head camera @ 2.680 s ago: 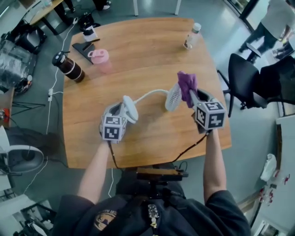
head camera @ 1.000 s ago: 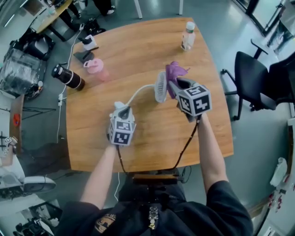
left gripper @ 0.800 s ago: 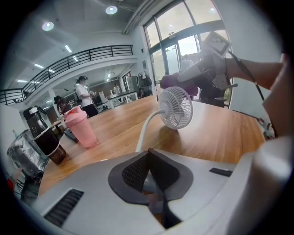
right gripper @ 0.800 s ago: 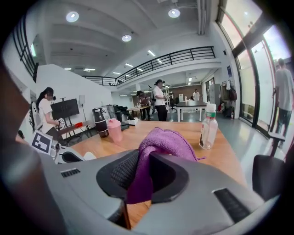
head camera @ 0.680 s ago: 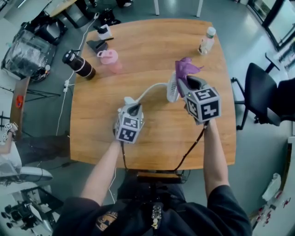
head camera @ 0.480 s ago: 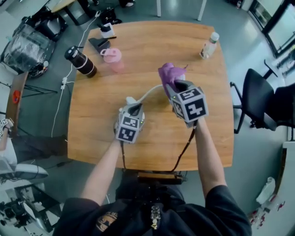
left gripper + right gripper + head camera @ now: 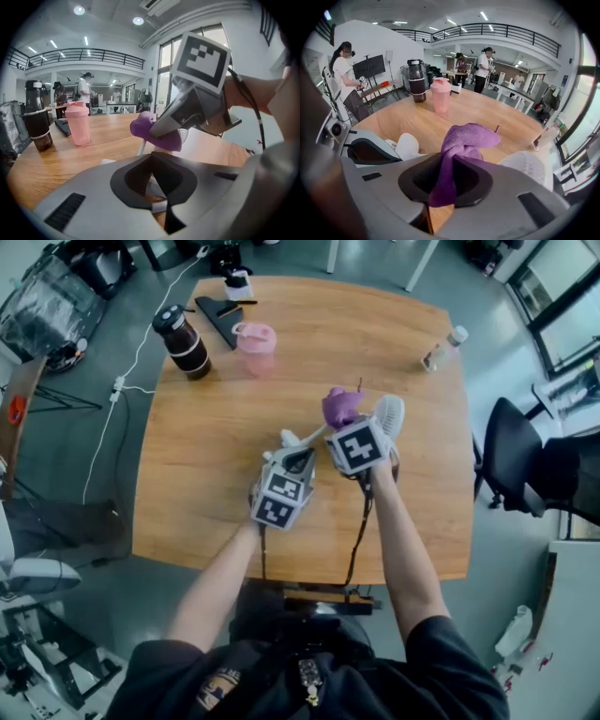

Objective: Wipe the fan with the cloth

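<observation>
Left gripper (image 7: 298, 459) stays clamped on the white fan base (image 7: 289, 439) low over the table (image 7: 206, 474), while the right gripper (image 7: 345, 429), pinching the purple cloth (image 7: 337, 406), has swung across: cloth now left of the fan head (image 7: 388, 414), earlier on its right.

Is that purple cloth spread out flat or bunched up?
Bunched up: the purple cloth is pinched in the right tongs and sticks up as a crumpled wad.

Open-plan office-lab hall: mezzanine railing (image 7: 79, 55) overhead, tall windows (image 7: 165, 75), wall screen (image 7: 369, 66), office chair (image 7: 506, 446) right of surface (image 7: 216, 446), people (image 7: 480, 63) working far off.
</observation>
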The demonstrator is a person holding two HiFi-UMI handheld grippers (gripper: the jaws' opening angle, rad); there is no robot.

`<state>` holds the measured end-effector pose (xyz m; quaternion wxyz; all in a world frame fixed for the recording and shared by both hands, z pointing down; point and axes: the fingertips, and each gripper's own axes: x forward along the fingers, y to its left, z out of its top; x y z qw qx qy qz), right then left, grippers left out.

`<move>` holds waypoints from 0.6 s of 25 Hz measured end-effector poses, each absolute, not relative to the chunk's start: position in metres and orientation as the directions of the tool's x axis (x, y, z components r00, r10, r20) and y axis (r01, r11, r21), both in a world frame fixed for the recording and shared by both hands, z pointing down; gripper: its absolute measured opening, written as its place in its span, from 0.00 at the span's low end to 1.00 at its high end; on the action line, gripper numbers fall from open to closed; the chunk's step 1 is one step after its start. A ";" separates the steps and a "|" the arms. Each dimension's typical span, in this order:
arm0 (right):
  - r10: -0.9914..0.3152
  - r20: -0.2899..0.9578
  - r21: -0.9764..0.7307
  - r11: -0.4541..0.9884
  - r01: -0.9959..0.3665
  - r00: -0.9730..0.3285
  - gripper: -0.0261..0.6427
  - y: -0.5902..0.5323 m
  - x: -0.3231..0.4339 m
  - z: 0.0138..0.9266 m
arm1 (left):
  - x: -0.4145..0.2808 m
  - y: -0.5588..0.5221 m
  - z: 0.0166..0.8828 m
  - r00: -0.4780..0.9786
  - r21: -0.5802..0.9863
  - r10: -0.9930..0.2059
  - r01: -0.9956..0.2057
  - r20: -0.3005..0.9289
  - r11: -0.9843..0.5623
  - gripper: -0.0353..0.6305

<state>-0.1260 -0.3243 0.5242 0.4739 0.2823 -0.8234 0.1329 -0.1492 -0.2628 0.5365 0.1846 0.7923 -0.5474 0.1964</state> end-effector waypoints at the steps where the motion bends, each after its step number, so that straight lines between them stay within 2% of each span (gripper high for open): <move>1: -0.311 0.856 0.015 0.813 -0.583 -0.413 0.16 -0.319 -0.133 0.528 | -0.148 -0.261 0.536 0.344 0.093 -0.791 -0.933 0.506 -0.346 0.05; 3: -0.288 0.847 -0.023 0.819 -0.573 -0.446 0.16 -0.313 -0.142 0.531 | -0.149 -0.257 0.534 0.379 0.115 -0.779 -0.920 0.499 -0.374 0.05; 8: -0.360 0.826 0.031 0.798 -0.602 -0.435 0.16 -0.317 -0.131 0.533 | -0.178 -0.255 0.513 0.376 0.095 -0.790 -0.920 0.484 -0.380 0.05; 12: -0.378 0.810 0.022 0.783 -0.622 -0.448 0.16 -0.304 -0.128 0.532 | -0.213 -0.259 0.524 0.375 0.118 -0.732 -0.918 0.569 -0.379 0.07; 13: -0.381 0.807 0.017 0.779 -0.627 -0.451 0.16 -0.301 -0.127 0.532 | -0.216 -0.258 0.529 0.402 0.153 -0.698 -0.907 0.592 -0.393 0.24; 15: -0.390 0.801 0.013 0.770 -0.638 -0.455 0.16 -0.298 -0.124 0.530 | -0.214 -0.256 0.538 0.451 0.200 -0.638 -0.882 0.625 -0.427 0.32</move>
